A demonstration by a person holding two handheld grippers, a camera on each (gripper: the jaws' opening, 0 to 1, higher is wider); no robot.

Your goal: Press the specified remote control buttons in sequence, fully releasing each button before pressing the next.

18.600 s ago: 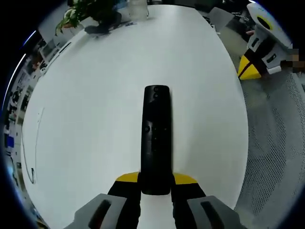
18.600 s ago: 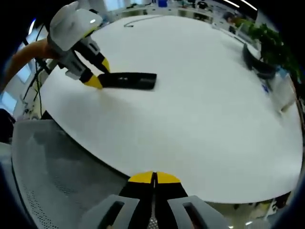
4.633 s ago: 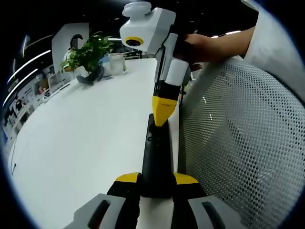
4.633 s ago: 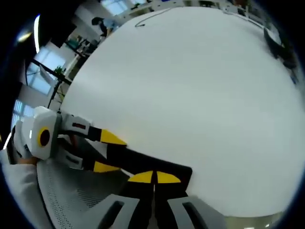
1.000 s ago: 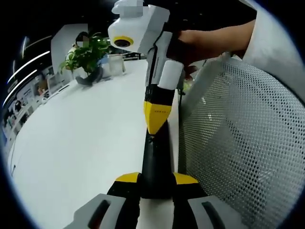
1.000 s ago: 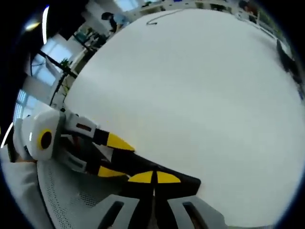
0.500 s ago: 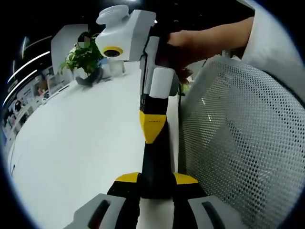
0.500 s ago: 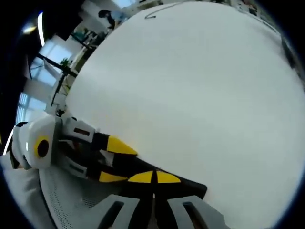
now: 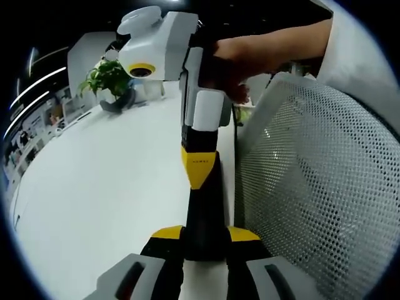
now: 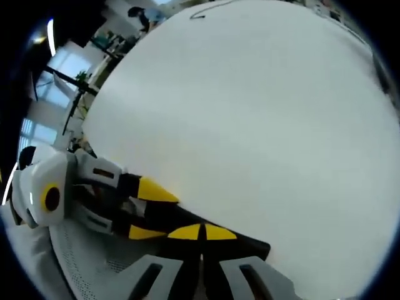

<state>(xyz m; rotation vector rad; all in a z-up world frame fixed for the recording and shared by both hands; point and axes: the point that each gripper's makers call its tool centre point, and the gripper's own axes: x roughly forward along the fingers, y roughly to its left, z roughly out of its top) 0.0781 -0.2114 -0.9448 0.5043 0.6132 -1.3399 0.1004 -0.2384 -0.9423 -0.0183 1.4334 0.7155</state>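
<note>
In the left gripper view the remote control (image 9: 204, 215) runs as a long black bar straight up the middle of the frame, its near end clamped between the yellow-tipped jaws of the left claw (image 9: 204, 236) at the bottom centre — so that claw is closed on the remote and holds it lifted over the near edge of the white tabletop (image 9: 100, 187), beside a mesh chair back (image 9: 312, 206) that takes up the right of the frame. The remote's long axis lies along the left claw's own line of sight.

The right claw (image 9: 199, 176) comes down from the top centre of that frame, gripped by a person's hand (image 9: 247, 53). Its jaws are pressed together into one yellow wedge, holding nothing, and the wedge tip sits on the remote's upper face about halfway along — whether it is pressing or just touching cannot be told.

In the right gripper view the same meeting shows from above: the right claw's closed tips (image 10: 201, 234) at bottom centre lie over the dark remote (image 10: 250, 248), which crosses the lower frame from left to right, with the left claw (image 10: 145, 211) entering from the lower left.

The coming move, by my reading, turns on sliding the wedge along that long axis to reach the next button; the right claw is the one placed for pressing.
</note>
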